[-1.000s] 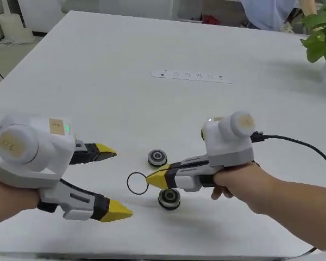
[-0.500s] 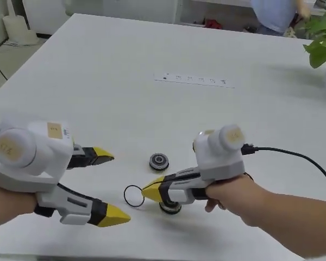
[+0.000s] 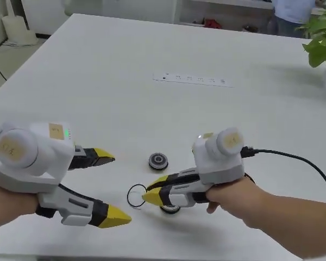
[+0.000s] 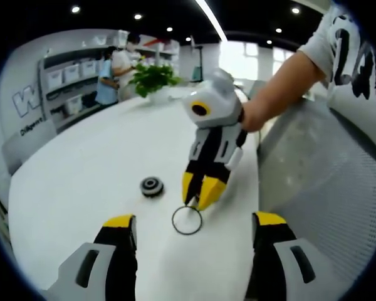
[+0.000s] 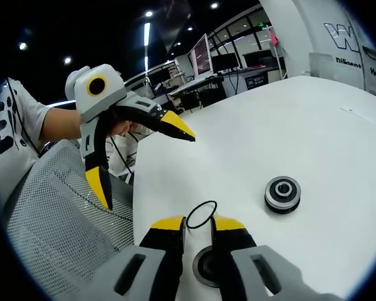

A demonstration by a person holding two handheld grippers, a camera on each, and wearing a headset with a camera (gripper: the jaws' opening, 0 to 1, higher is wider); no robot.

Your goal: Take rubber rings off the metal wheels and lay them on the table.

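Head view: rubber ring [image 3: 135,196] lies flat on table [image 3: 152,49] (opening upward).

Bright, even light from ceiling spots [image 4: 138,16]; soft shadows on the white table [image 3: 125,70]; gripper views bend strongly at edges.

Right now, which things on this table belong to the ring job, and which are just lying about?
Job: rubber ring, flat on the table; far metal wheel; near metal wheel beneath the right gripper; left gripper, open.
Lying about: power strip; leafy plant at the far corner.
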